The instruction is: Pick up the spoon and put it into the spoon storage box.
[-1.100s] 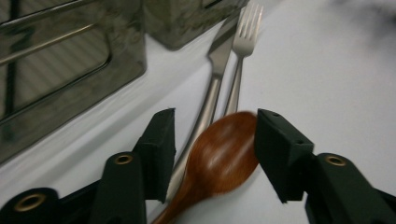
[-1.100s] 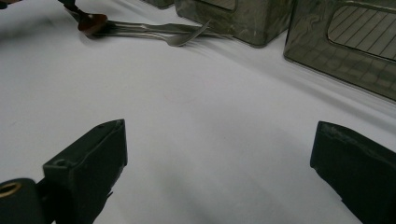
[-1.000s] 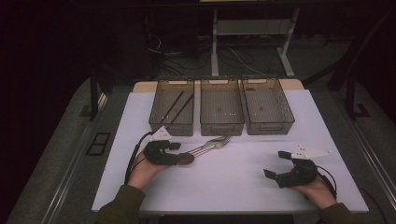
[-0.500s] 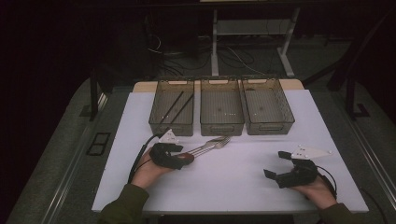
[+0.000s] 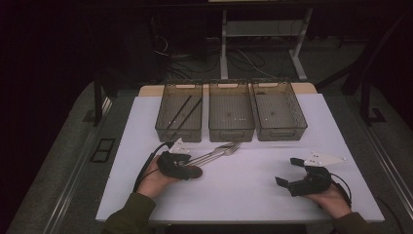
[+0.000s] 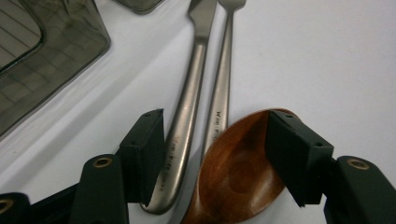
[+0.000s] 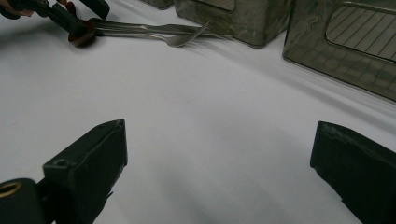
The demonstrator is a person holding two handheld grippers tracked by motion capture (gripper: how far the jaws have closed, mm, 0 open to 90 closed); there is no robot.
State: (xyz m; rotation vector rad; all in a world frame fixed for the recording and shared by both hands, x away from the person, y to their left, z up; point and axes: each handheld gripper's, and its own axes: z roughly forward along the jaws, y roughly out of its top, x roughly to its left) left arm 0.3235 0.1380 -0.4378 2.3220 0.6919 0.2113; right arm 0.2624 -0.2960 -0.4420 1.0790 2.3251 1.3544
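My left gripper [image 6: 219, 154] lies low over the white table [image 5: 243, 195]. Between its jaws are a steel knife handle [image 6: 187, 107], a steel fork handle [image 6: 222, 93] and the bowl of a brown wooden spoon [image 6: 233, 177]. The jaws have just been closing; the left pad stands beside the knife and the right pad at the spoon's rim, with no firm grip to be seen. From above, the left gripper [image 5: 178, 163] sits at the handle end of the cutlery [image 5: 219, 151]. My right gripper [image 5: 287, 171] rests wide open at the near right with nothing in it.
Three smoky clear bins stand in a row at the back: the left bin [image 5: 178, 131] holds thin dark sticks, the middle bin [image 5: 231, 132] and right bin [image 5: 282, 131] look bare. Dark floor and a table frame lie beyond.
My left gripper has shifted slightly toward the near edge, over the spoon and the handles. The right gripper has not moved.
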